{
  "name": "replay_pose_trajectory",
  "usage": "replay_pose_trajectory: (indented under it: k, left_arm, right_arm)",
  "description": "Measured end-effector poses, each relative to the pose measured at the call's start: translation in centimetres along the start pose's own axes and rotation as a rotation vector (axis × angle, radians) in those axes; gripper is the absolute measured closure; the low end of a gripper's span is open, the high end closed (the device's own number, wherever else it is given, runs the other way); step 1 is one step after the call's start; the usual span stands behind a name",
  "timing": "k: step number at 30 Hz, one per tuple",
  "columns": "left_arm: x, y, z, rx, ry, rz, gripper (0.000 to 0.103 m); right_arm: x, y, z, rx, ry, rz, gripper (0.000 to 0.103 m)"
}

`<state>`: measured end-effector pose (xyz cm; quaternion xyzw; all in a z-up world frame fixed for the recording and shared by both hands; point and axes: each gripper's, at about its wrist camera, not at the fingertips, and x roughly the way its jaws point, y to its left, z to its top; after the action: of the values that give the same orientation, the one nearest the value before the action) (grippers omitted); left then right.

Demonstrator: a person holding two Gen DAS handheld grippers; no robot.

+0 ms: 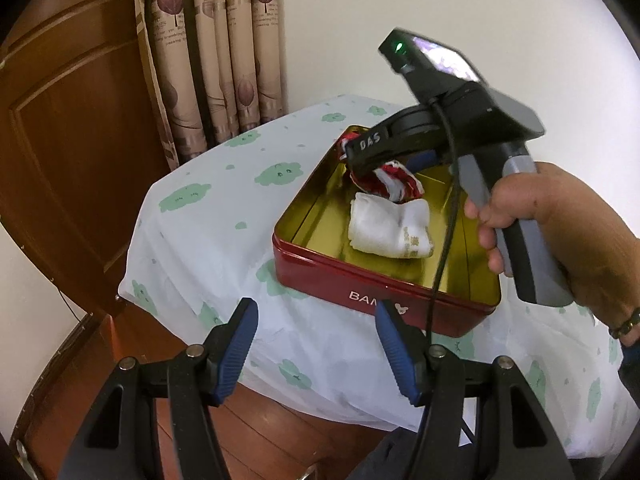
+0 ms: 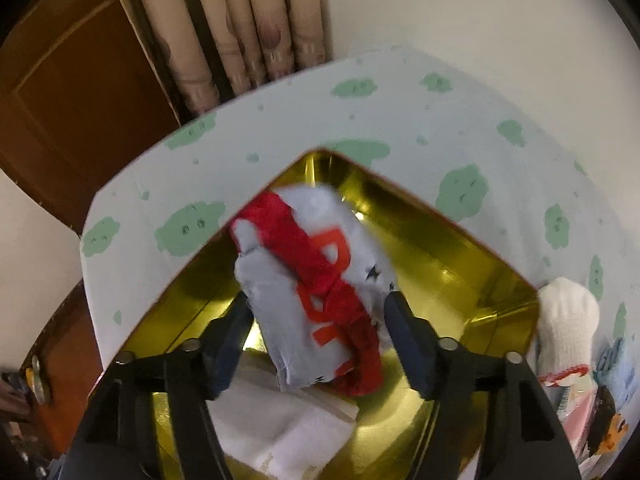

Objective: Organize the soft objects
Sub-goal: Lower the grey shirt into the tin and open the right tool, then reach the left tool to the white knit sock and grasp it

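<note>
The left gripper (image 1: pixel 316 350) hangs nearest, jaws spread with nothing between them, over the near edge of the table (image 1: pixel 208 240) where the cloud-print cloth drops toward the wooden floor (image 1: pixel 280 432). Just beyond sits the red tin (image 1: pixel 360 280), its gold inside half bare on the near and left sides. A folded white sock (image 1: pixel 386 228) lies in the middle. Behind it the right gripper (image 2: pixel 318 340), held by a hand (image 1: pixel 560 232), is spread around a red and white sock (image 2: pixel 312 280), pads not pressing it. More socks (image 2: pixel 568 328) lie outside the tin's right edge. Curtain (image 1: pixel 224 48) and door (image 1: pixel 60 140) stand behind.
</note>
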<state>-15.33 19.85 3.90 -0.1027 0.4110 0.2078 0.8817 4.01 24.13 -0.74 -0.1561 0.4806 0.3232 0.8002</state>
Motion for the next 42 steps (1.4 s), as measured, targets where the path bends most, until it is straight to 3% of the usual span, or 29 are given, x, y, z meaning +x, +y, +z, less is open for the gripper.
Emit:
replay_pose_trajectory:
  k: [2,6,9,11,14,18,24,28,34,39,42]
  left_arm:
    - [-0.1,-0.2,0.0,0.009,-0.008,0.014,0.040]
    - [-0.3,-0.8,-0.1,0.036,-0.007,-0.006,0.040]
    - [-0.9,-1.7,-0.4,0.071,-0.017,-0.026,0.040]
    - [-1.3,-2.6,-0.6,0.115,-0.030,-0.051,0.040]
    - [-1.6,-4.3,-1.1,0.180,-0.026,-0.091,0.040]
    - [-1.5,-6.6,-1.9,0.239,0.033,-0.207,0.040]
    - [-2.4,-11.2,-2.4,0.349,0.049,-0.280,0.040]
    - [-2.0,-15.0,0.3,0.361,0.092,-0.360,0.040]
    - [2.1,-19.7,8.6,0.232,0.179,-0.451,0.040]
    - [7.9,-25.1,14.9,0.291,0.232,-0.375,0.040]
    - [11.9,-26.4,17.5,0.273,0.287,-0.341,0.040]
  right_arm:
    - [-1.3,-0.3,-0.3,0.018,-0.043,-0.002,0.027]
    - [-6.4,-2.2,-3.1,0.087,-0.197,0.079,0.019]
    - [-10.8,-4.9,-8.1,0.139,-0.319,0.087,0.010]
    - [-13.0,-7.2,-12.3,0.177,-0.363,0.038,0.007]
    - [-15.4,-11.9,-19.4,0.247,-0.358,-0.108,0.007]
    - [-17.7,-19.5,-28.7,0.329,-0.259,-0.395,0.007]
    - [-19.0,-27.0,-36.4,0.405,-0.135,-0.658,0.007]
    - [-18.5,-29.5,-38.7,0.497,-0.132,-0.629,0.007]
    - [-18.9,-29.0,-39.7,0.491,-0.176,-0.598,0.006]
    - [-19.6,-29.7,-40.6,0.532,-0.214,-0.537,0.004]
    - [-19.8,-30.0,-40.7,0.546,-0.236,-0.511,0.004]
